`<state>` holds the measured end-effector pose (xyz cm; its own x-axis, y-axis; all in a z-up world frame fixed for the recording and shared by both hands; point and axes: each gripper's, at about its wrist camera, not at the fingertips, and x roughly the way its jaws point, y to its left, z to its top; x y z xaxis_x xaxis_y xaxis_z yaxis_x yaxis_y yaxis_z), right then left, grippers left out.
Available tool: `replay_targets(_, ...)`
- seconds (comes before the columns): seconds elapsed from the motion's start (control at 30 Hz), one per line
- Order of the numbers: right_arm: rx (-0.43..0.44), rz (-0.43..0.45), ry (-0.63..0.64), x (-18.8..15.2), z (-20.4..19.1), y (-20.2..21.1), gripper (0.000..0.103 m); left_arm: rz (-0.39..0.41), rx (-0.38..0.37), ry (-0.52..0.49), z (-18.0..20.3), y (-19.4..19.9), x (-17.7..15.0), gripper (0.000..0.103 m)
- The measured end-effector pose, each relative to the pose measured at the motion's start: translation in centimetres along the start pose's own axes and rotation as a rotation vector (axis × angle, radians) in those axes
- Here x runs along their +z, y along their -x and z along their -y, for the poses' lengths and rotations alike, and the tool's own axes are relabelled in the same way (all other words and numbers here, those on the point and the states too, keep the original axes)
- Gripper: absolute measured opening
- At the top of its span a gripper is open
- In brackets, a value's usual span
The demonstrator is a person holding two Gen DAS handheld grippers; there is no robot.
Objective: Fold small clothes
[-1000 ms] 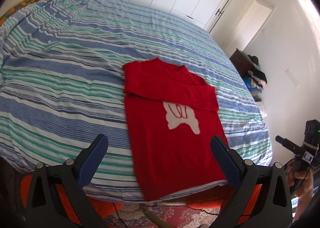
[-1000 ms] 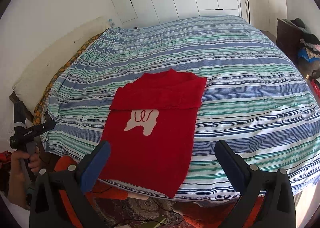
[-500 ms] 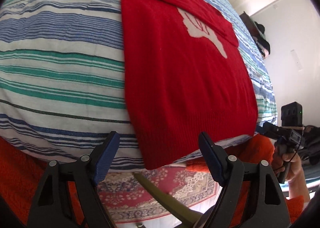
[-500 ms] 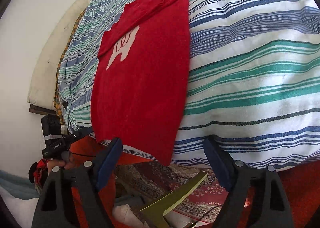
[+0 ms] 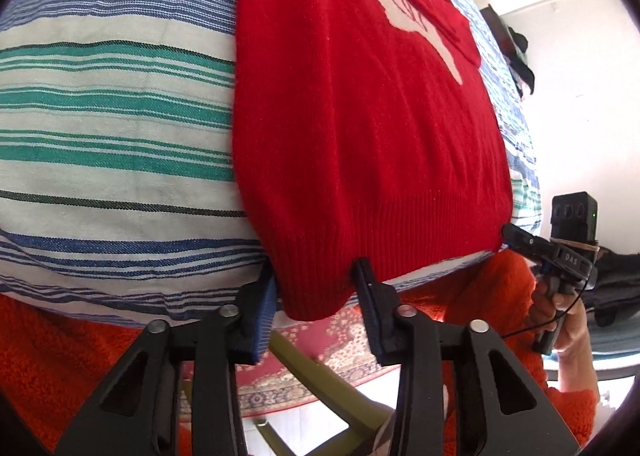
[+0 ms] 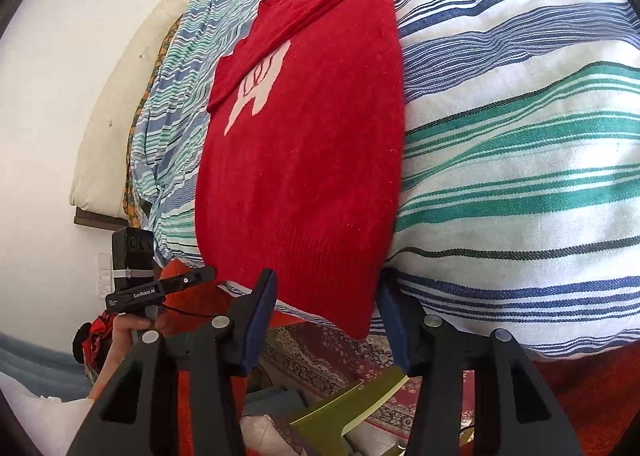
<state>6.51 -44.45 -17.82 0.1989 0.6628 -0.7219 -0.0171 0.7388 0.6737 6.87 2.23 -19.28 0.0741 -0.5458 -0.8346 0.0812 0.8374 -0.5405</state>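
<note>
A red knit sweater [image 5: 360,115] with a white motif lies flat on the striped bed, its sleeves folded across the chest and its ribbed hem hanging over the near edge. My left gripper [image 5: 316,280] is open, its fingers on either side of the hem's left corner. My right gripper [image 6: 326,288] is open, its fingers on either side of the hem's right corner [image 6: 352,316]. The sweater also shows in the right wrist view [image 6: 304,159]. Each gripper shows in the other's view, at the opposite hem corner.
The bed has a blue, green and white striped cover [image 5: 112,135]. An orange blanket [image 5: 60,356] hangs below the mattress edge. A patterned rug [image 5: 320,340] and an olive-green object [image 6: 352,404] lie on the floor below. A cream headboard cushion [image 6: 120,103] is at far left.
Both grippers have moved down and in toward the bed edge, from high above the sweater to its hem corners. The jaws have narrowed around the hem.
</note>
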Motion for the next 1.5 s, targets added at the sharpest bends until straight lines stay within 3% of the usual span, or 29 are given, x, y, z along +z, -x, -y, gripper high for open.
replay_targets(0.03,-0.029,-0.007,0.011,0.0,-0.2,-0.1,0.014,0.009,-0.01,0.001,0.0,0.2,0.0,0.007)
replay_targets(0.07,-0.055,-0.01,0.023,0.1,-0.4,-0.1,0.007,0.017,-0.03,0.006,-0.2,0.4,-0.1,0.007)
replay_targets(0.2,-0.129,0.0,0.144,-0.1,-2.9,0.6,0.006,0.072,-0.032,-0.014,0.2,1.9,-0.3,0.005)
replay_targets(0.4,-0.146,-0.018,0.254,-0.9,-5.2,2.0,0.005,0.076,-0.019,-0.115,1.2,4.6,-1.3,0.004)
replay_targets(0.5,-0.087,-0.009,0.212,-0.9,-4.8,2.6,0.005,0.097,-0.078,-0.083,0.9,5.9,-0.7,0.004)
replay_targets(0.57,0.021,0.031,0.114,-0.1,-4.0,3.1,0.005,0.144,-0.162,-0.033,0.5,7.1,0.6,0.005)
replay_targets(0.7,0.221,0.186,-0.049,3.5,-2.5,4.7,0.005,0.248,-0.263,0.04,0.0,9.1,5.6,0.005)
replay_targets(0.77,0.256,0.253,-0.075,6.3,-2.4,5.0,0.005,0.295,-0.264,0.038,0.8,9.4,9.1,0.005)
replay_targets(1.07,0.168,0.39,-0.092,21.7,-2.9,2.0,0.005,0.335,-0.14,0.024,2.2,6.0,26.0,0.005)
replay_targets(1.3,0.06,0.386,-0.105,30.5,-2.4,-0.9,0.005,0.334,-0.037,0.059,0.7,2.5,34.5,0.006)
replay_targets(1.37,0.045,0.383,-0.097,32.4,-2.1,-1.9,0.005,0.322,0.0,0.079,0.0,1.8,36.0,0.013)
replay_targets(1.4,0.042,0.38,-0.105,33.0,-1.8,-2.3,0.01,0.316,0.023,0.1,-0.4,1.5,36.7,0.031)
replay_targets(1.43,0.039,0.382,-0.12,33.6,-1.4,-2.7,0.012,0.313,0.032,0.124,-1.0,1.3,37.5,0.057)
replay_targets(1.47,0.014,0.395,-0.14,34.0,-1.0,-3.0,0.019,0.319,0.037,0.146,-1.5,1.3,37.9,0.068)
replay_targets(1.5,-0.004,0.407,-0.153,34.3,-0.6,-3.2,0.034,0.338,0.051,0.161,-2.1,1.7,38.1,0.078)
